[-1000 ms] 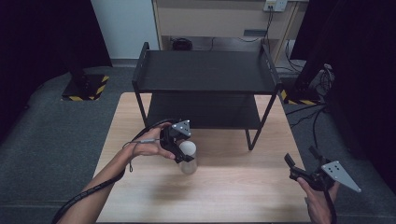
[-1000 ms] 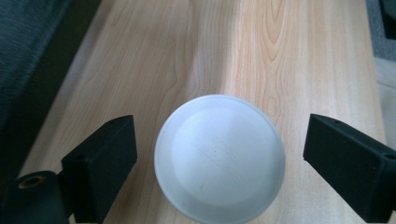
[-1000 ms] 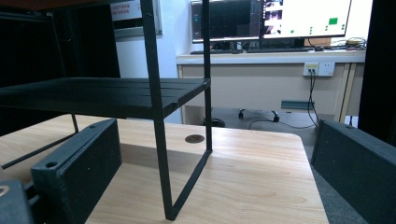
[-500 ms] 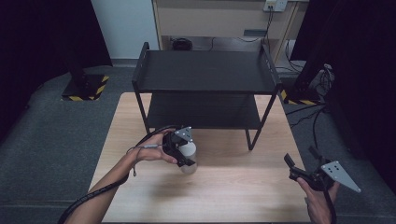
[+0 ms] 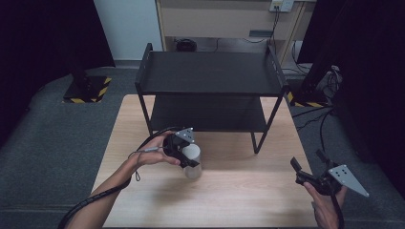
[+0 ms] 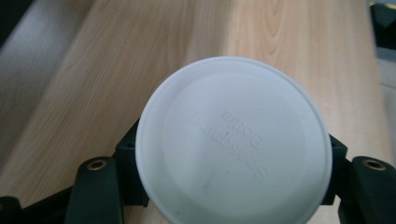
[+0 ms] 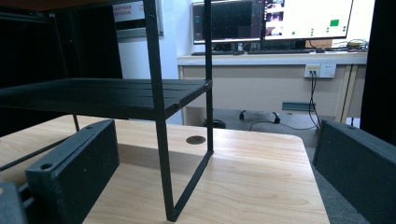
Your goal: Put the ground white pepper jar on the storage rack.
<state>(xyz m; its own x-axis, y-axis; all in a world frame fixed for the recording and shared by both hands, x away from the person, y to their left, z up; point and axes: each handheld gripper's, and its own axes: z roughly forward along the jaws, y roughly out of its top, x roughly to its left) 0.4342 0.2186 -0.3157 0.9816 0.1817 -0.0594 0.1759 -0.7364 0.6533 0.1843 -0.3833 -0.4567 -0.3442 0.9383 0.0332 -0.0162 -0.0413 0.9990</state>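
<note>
Table (image 5: 229, 191), seen from the high view, carries a black two-tier rack (image 5: 210, 71) along its far half and a white bottle (image 5: 192, 160) standing upright in front of the rack, left of centre. The left gripper (image 5: 189, 160) comes in from the left with its jaws set on either side of the bottle; they have just been closing and now clamp it. The right gripper (image 5: 305, 167) is near the table's front right corner, well apart from the bottle and the rack, with its jaws spread and nothing between them (the hand holding it enters from the bottom edge).

In the left gripper view the camera looks straight down on the bottle's round white lid (image 6: 233, 142), which bears faint raised lettering. The left gripper (image 6: 229, 186) has one black jaw pressed in at each side beneath the lid's edge, and bare wood of the table (image 6: 154, 46) lies beyond.

In the right gripper view the right gripper (image 7: 210, 177) has its two black jaws far apart at the lower left and right, holding nothing. Between them stands a leg of the rack (image 7: 161, 140) on the table (image 7: 252, 177), with the lower shelf (image 7: 102, 95) reaching off to the left. Behind is a desk (image 7: 261, 79) with monitors (image 7: 271, 18).
</note>
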